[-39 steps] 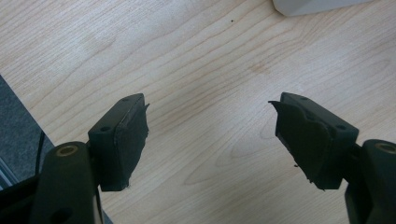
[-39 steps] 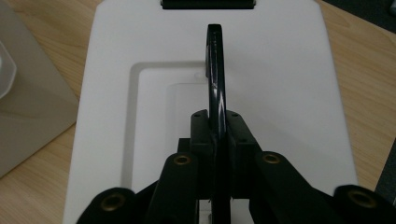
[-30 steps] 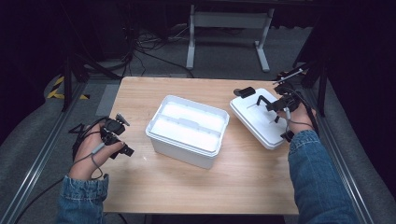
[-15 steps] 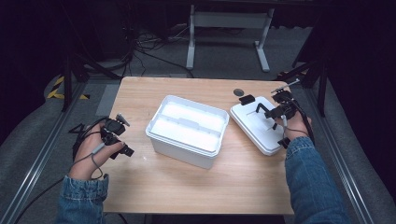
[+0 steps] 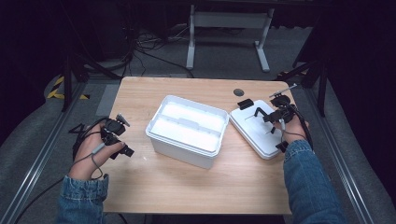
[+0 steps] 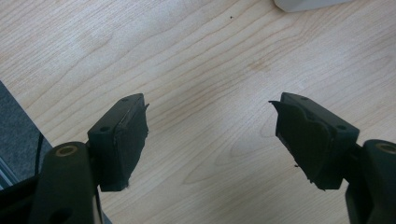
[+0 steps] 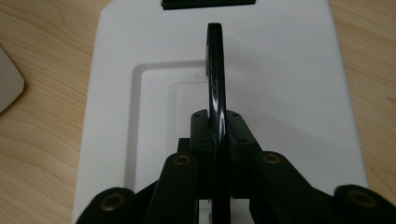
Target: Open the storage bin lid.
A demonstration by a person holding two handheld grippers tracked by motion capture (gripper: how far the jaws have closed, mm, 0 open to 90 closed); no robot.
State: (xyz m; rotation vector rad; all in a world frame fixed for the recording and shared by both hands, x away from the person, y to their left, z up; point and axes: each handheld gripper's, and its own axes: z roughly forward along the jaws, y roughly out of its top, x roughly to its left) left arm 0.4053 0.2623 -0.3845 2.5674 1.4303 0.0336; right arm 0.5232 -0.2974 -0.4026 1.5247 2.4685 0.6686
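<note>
- since the earlier frames the right gripper (image 5: 271, 116) has come down with the white lid (image 5: 257, 128), which now looks to lie on the table (image 5: 187, 186) just right of the box; the left hand has kept its place.
- left: the left gripper (image 5: 122, 140) rests near the table's left edge, well apart from the box, likely parked out of the way. in the left gripper view its pads (image 6: 128, 140) stand wide apart over bare wood, holding and touching nothing.
- middle: the open white box (image 5: 187, 130) sits mid-table, a divider across its inside, ready to be reached into.
- right: in the right gripper view the jaws are clamped together on the lid's upright black handle (image 7: 215, 70), a sure hold for carrying it off the box; a black latch (image 5: 245, 103) shows at the lid's far edge.
</note>
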